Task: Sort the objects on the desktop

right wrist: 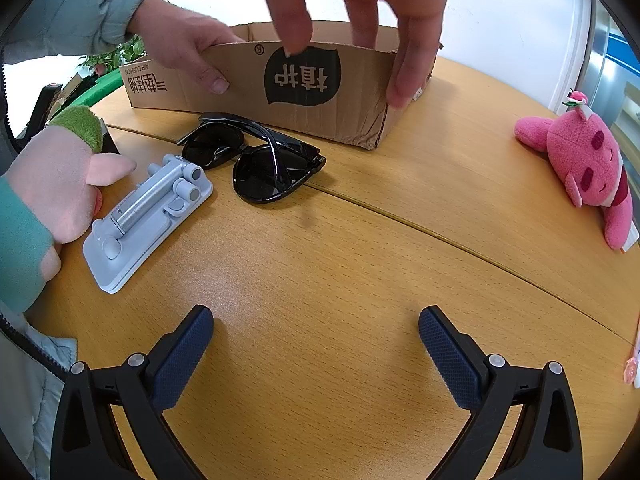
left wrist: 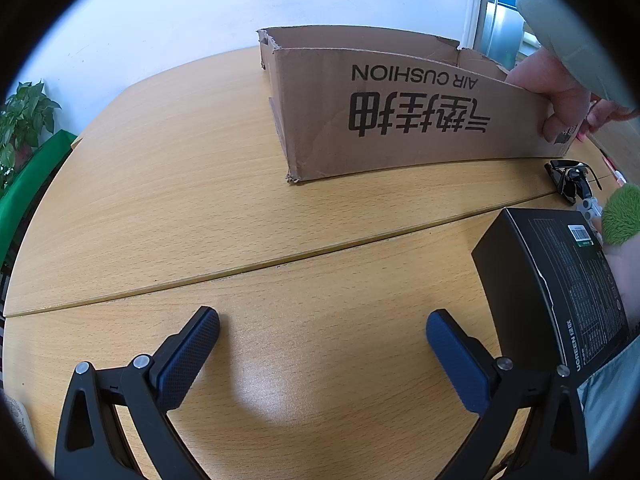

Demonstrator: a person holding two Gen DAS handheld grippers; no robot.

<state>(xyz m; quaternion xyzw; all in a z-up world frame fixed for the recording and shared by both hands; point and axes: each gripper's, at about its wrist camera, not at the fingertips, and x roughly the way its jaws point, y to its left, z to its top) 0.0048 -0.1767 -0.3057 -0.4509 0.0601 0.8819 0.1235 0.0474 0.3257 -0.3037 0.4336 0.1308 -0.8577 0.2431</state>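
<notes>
An open cardboard box (left wrist: 400, 120) (right wrist: 320, 80) stands at the back of the wooden table, and a person's two hands (right wrist: 192, 52) grip its near wall. In front of it lie black sunglasses (right wrist: 256, 160) (left wrist: 570, 180), a grey folding phone stand (right wrist: 148, 216) and a pink-faced plush with green hair (right wrist: 64, 176) (left wrist: 620, 216). A pink plush (right wrist: 588, 160) lies at the right. A black product box (left wrist: 552, 280) stands right of my left gripper (left wrist: 322, 340). Both the left gripper and my right gripper (right wrist: 316, 336) hover open over bare wood, holding nothing.
A seam (left wrist: 240, 268) runs across the wooden tabletop. A potted plant (left wrist: 24, 116) and a green object (left wrist: 28, 184) sit beyond the table's left edge. A small pink item (right wrist: 630, 372) lies at the far right edge. A white wall stands behind the table.
</notes>
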